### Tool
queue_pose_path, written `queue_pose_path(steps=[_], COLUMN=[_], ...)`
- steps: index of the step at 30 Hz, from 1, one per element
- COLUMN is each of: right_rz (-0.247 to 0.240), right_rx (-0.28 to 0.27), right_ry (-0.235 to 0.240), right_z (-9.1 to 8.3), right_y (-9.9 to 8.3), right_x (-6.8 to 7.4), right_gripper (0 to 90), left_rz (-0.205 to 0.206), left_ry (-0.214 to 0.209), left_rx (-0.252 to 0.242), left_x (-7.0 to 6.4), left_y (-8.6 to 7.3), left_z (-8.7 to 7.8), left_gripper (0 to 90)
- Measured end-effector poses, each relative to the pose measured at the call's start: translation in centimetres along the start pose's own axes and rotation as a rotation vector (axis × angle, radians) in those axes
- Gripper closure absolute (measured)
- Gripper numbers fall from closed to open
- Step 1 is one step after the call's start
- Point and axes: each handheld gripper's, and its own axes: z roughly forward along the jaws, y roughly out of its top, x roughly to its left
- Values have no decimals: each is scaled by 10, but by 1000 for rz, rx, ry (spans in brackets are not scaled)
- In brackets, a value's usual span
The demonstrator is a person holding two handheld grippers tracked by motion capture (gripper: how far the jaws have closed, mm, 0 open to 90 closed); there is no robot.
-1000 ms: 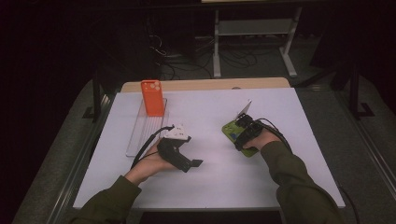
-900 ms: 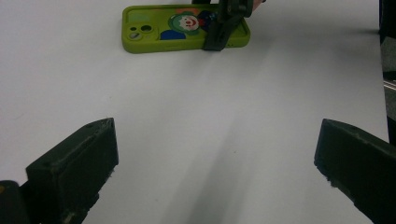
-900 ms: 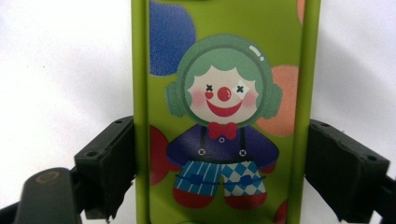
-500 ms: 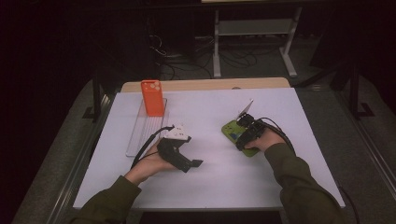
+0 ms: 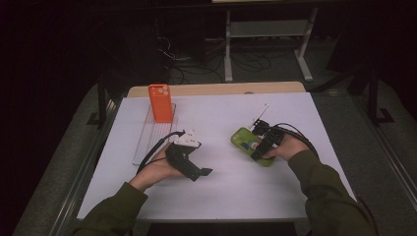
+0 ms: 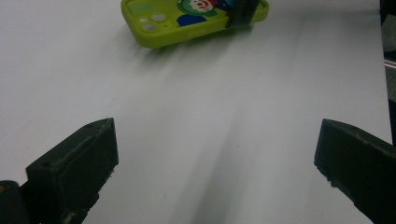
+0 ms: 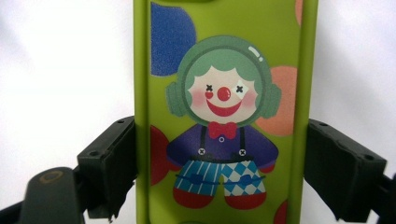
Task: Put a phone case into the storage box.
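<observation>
A lime-green phone case [image 7: 224,93] printed with a clown lies flat on the white table, right of centre [image 5: 243,140]. My right gripper [image 7: 219,172] straddles it, with one black jaw against each long edge, shut on it; in the high view the right gripper [image 5: 256,147] lies over the case's near end. My left gripper [image 5: 199,173] rests on the table left of centre, held in the person's hand. Its jaws stand wide open with bare table between them [image 6: 215,172], pointing toward the green case [image 6: 187,21].
An orange phone case [image 5: 161,102] stands upright at the far end of a clear slotted tray [image 5: 147,140] on the table's left. A thin white stick [image 5: 260,115] lies beyond the green case. Cables trail from both grippers. The white table surface [image 5: 226,196] ends near the person.
The right hand has shifted very slightly over the green case. The left gripper and the orange case have not moved.
</observation>
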Motion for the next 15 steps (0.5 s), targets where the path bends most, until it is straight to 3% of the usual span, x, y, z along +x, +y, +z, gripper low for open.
queue_pose_path(steps=[1,2,4,7,12,15], right_rz=[-39,-39,-121,-165,-237,-316], right_rx=[0,0,-13,-16,-33,-40], right_ry=[4,4,17,36,79,86], right_z=[-5,-5,-13,-17,-24,-27], right_y=[0,0,0,-1,0,1], right_x=[2,2,6,9,16,25], right_gripper=[160,160,160,160,160,160], left_rz=[-2,4,26,22,56,86], left_ry=[1,0,0,-5,-14,-15], left_rx=[-2,0,-10,-11,5,10], left_x=[1,2,3,3,4,6], left_y=[1,1,3,5,10,17], left_z=[0,-2,-4,-6,-8,-10], left_gripper=[0,0,0,0,0,0])
